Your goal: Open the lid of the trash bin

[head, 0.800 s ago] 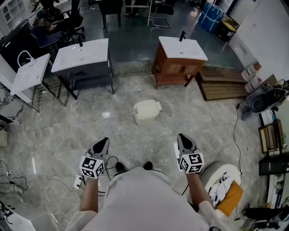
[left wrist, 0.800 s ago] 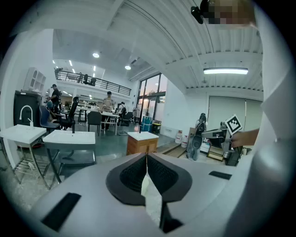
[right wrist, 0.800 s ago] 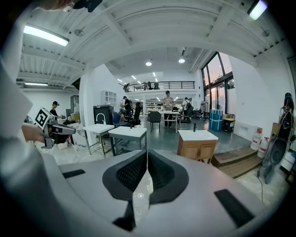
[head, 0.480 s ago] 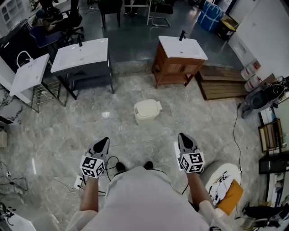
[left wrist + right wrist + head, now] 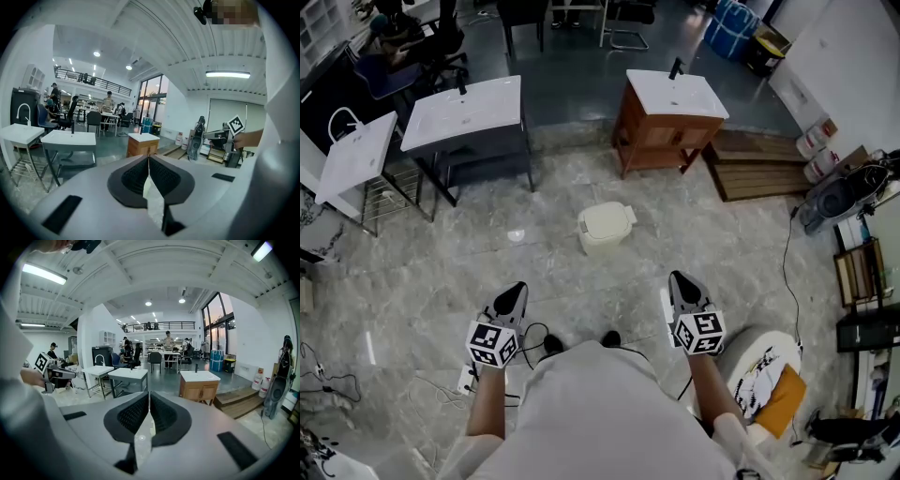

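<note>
Two grippers, my left gripper (image 5: 512, 292) and right gripper (image 5: 682, 281), have their jaws pressed together on nothing. Ahead and between them, well apart, the trash bin (image 5: 602, 234) stands on the marbled floor (image 5: 722, 253), lid (image 5: 604, 223) down. Its long axis runs roughly crosswise, with a small tab (image 5: 628, 214) jutting rightward. The shell is smooth and cream, with rounded corners. I cannot make the bin out in either gripper view.

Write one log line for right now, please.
trash bin: closed, untouched | left gripper: shut, empty | right gripper: shut, empty | stage: not yet reached

Head camera looks down; tool cameras face the wooden vanity (image 5: 661, 141).
</note>
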